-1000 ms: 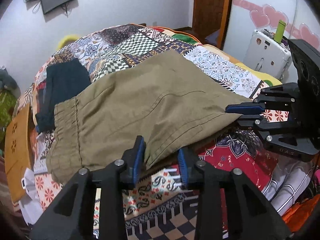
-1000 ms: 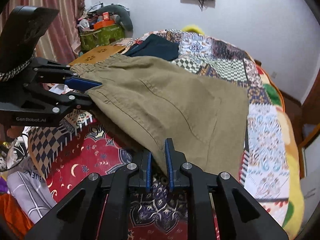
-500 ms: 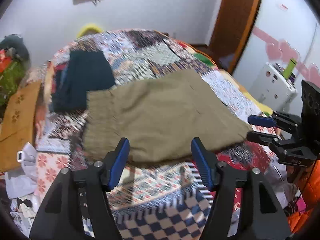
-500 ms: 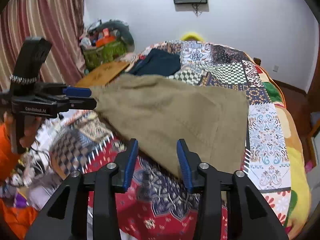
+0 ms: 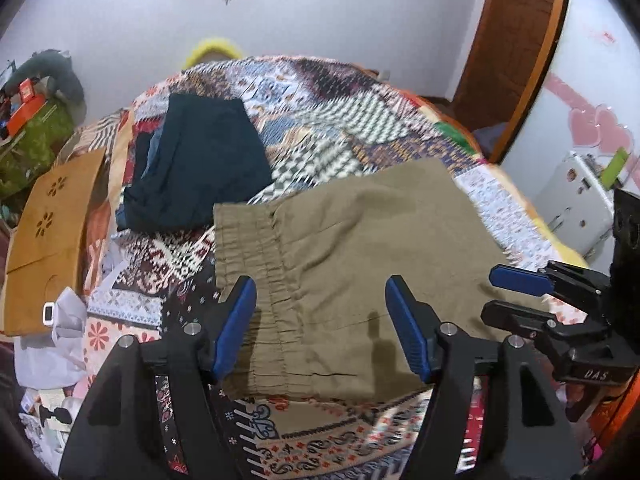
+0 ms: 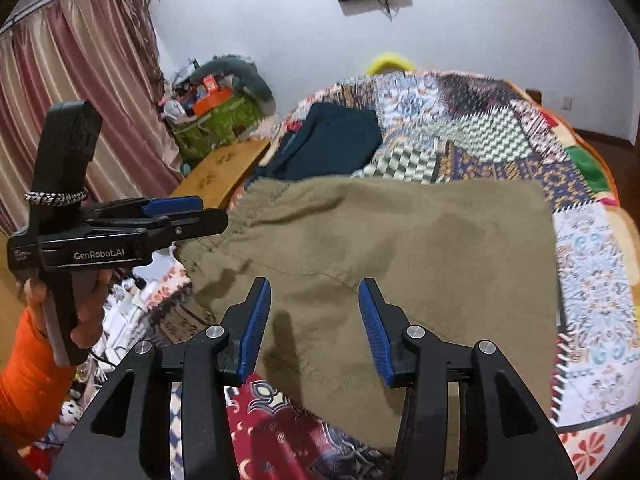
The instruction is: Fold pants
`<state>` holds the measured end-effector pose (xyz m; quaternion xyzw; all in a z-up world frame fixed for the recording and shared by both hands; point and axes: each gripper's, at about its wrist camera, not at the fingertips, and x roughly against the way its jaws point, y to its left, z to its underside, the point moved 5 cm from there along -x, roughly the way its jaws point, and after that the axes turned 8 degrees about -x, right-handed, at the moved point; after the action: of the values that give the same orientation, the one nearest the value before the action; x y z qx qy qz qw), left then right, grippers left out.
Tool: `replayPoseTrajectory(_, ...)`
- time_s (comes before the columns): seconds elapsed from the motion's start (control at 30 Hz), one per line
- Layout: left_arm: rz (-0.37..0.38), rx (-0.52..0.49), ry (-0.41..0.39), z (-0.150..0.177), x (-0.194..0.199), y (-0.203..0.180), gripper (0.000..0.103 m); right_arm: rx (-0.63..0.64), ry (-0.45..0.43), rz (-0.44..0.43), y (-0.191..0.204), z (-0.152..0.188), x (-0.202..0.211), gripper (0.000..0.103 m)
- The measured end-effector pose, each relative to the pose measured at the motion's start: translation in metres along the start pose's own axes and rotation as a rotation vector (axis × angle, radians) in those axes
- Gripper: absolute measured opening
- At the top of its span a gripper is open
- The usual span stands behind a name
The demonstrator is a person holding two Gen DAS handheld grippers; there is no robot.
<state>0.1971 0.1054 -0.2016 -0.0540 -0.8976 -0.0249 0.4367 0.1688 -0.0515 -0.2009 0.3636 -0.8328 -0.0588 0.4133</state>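
The olive-green pants lie folded flat on the patchwork bedspread, elastic waistband toward the left; they also show in the right wrist view. My left gripper is open and empty, raised above the near edge of the pants by the waistband. My right gripper is open and empty, above the pants' near edge at the other end. Each gripper shows in the other's view: the right gripper at the right, the left gripper at the left.
A folded dark navy garment lies on the bed beyond the waistband. A wooden board and clutter sit left of the bed. A white appliance stands at the right. A green bag stands by the curtain.
Both grippers let go of the pants' near edge, opened wide and pulled up and back. The pants dropped flat onto the bedspread.
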Motion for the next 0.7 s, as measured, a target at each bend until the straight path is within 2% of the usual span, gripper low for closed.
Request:
replayPoseTrajectory(0.1, -0.042, -0.011, 0.041, 0.014, -0.017, 0.007, 0.066, -0.004, 0.065, 0.023, -0.009, 0.016, -0.020, 0.042)
replayPoseTrajectory(0.17, -0.036, -0.008, 0.053, 0.023, -0.024, 0.012, 0.067, -0.009, 0.092, 0.030, -0.018, 0.025, -0.022, 0.042)
replayPoseTrajectory(0.27, -0.043, 0.022, 0.044, 0.031, -0.026, 0.025, 0.078, -0.003, 0.076, 0.048, -0.032, 0.036, -0.011, 0.042)
replayPoseTrajectory(0.5, -0.048, 0.053, 0.036, 0.039, -0.024, 0.035, 0.079, -0.117, 0.088, 0.135, -0.080, 0.056, 0.018, 0.041)
replayPoseTrajectory(0.57, -0.048, 0.058, 0.034, 0.041, -0.022, 0.035, 0.080, -0.154, 0.084, 0.103, -0.092, 0.062, 0.027, 0.032)
replayPoseTrajectory(0.6, -0.046, 0.061, 0.034, 0.042, -0.022, 0.035, 0.079, -0.162, 0.081, 0.116, -0.095, 0.065, 0.030, 0.031)
replayPoseTrajectory(0.63, -0.041, 0.067, 0.034, 0.043, -0.020, 0.036, 0.079, -0.151, 0.084, 0.185, -0.101, 0.069, 0.033, 0.034)
replayPoseTrajectory(0.67, -0.034, 0.074, 0.032, 0.045, -0.019, 0.037, 0.080, -0.139, 0.084, 0.217, -0.104, 0.071, 0.035, 0.035)
replayPoseTrajectory(0.7, -0.031, 0.079, 0.032, 0.046, -0.018, 0.038, 0.080, -0.146, 0.080, 0.212, -0.108, 0.074, 0.039, 0.037)
